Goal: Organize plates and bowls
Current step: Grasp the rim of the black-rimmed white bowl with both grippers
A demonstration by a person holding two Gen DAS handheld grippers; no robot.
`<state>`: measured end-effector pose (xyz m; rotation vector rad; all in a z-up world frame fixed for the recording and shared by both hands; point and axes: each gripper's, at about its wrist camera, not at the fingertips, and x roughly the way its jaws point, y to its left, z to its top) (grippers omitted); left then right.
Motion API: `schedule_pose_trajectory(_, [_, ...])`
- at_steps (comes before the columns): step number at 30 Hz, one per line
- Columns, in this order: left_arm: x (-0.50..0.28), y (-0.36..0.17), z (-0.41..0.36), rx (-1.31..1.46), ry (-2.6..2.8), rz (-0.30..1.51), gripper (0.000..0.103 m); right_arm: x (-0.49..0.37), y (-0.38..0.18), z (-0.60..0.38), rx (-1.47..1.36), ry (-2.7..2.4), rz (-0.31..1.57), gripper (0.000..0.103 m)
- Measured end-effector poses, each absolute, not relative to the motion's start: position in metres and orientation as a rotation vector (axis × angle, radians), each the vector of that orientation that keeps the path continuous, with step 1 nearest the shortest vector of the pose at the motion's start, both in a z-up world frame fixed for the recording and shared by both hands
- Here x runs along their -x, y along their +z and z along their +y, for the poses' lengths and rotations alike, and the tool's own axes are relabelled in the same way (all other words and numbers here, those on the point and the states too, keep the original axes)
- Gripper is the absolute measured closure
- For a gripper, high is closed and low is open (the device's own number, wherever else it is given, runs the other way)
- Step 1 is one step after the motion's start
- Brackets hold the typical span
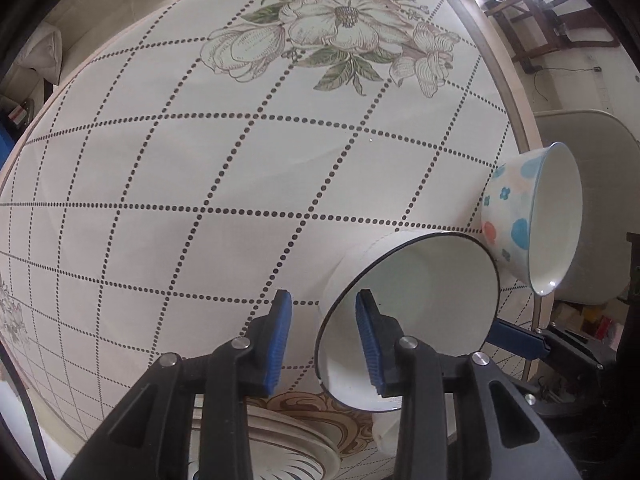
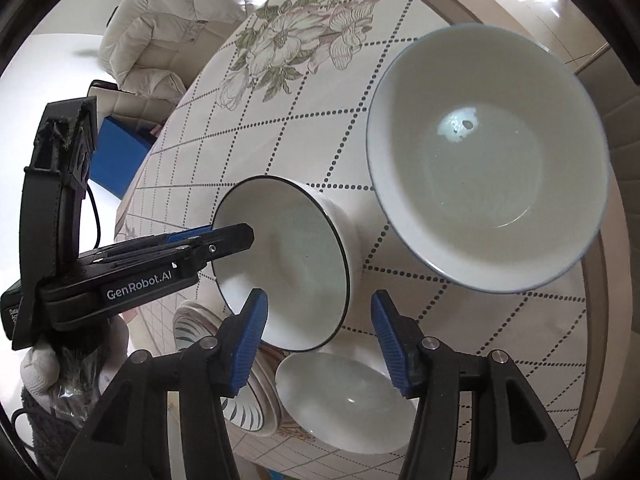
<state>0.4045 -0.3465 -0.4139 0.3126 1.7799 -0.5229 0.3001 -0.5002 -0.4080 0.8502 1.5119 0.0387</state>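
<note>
Blue pads of our left claw (image 1: 324, 296) sit one on each side of the wall of the white china bowl with the thin black rim (image 1: 412, 304), spread a little and not squeezing it.

That bowl stands near the close edge of the round table with the dotted flower cloth (image 1: 200, 200), just beside the big white bowl with coloured spots (image 1: 520, 216). We think we should pinch the wall tight, then lift straight up and keep it flat. Our left claw points steeply down. Our right claw (image 2: 320, 294) is spread wide, holds nothing, and leans down over the same edge.
</note>
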Motion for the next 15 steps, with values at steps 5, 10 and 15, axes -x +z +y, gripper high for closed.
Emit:
schedule_pose_trajectory(5, [-0.399,-0.426,-0.351,-0.320,-0.525,1.760,0.082,-0.307,-0.428,-0.489,-0.819,-0.018,1.545,0.064])
schedule_pose_trajectory(10, [-0.397,-0.423,-0.354,-0.331,-0.496,1.717,0.088,-0.308,-0.436,-0.491,-0.788,-0.062,1.554,0.091])
schedule_pose_trajectory(15, [-0.401,-0.411,-0.354,-0.346,-0.488,1.693,0.089,-0.309,-0.432,-0.489,-0.773,-0.059,1.553,0.092])
